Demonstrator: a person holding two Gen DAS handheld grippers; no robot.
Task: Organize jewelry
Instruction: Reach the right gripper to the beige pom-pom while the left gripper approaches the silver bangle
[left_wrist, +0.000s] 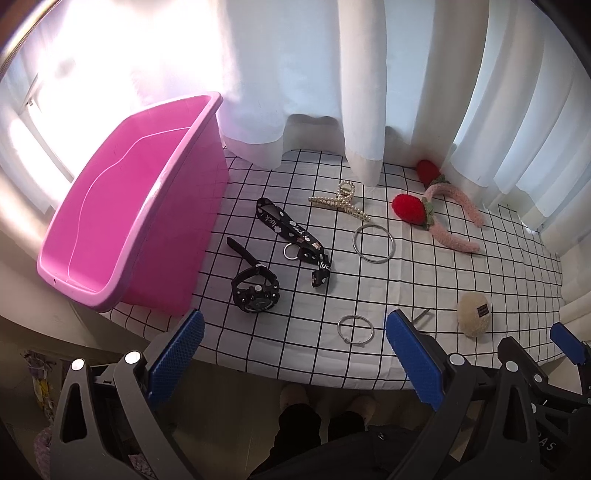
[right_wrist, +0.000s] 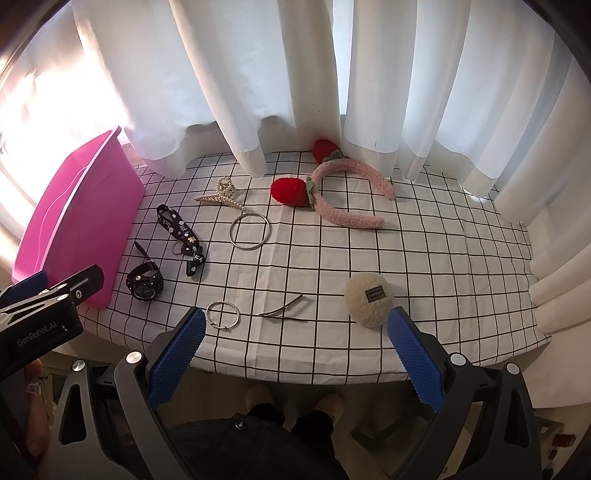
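Observation:
A pink bin (left_wrist: 125, 218) stands at the table's left, seen also in the right wrist view (right_wrist: 77, 221). On the checked cloth lie a black watch (left_wrist: 255, 290), a black lanyard (left_wrist: 295, 236), a pearl hair claw (left_wrist: 341, 203), a large silver bangle (left_wrist: 373, 243), a small silver bangle (left_wrist: 355, 329), a pink strawberry headband (left_wrist: 443, 218), a cream fluffy clip (right_wrist: 369, 299) and a thin metal hair clip (right_wrist: 286, 310). My left gripper (left_wrist: 295, 332) is open and empty above the near edge. My right gripper (right_wrist: 295, 332) is open and empty too.
White curtains (right_wrist: 258, 92) hang along the back and right of the table. The checked tablecloth (right_wrist: 424, 251) covers the table, whose near edge (right_wrist: 295, 373) is just ahead of both grippers. The person's legs and slippers (right_wrist: 291, 402) show below.

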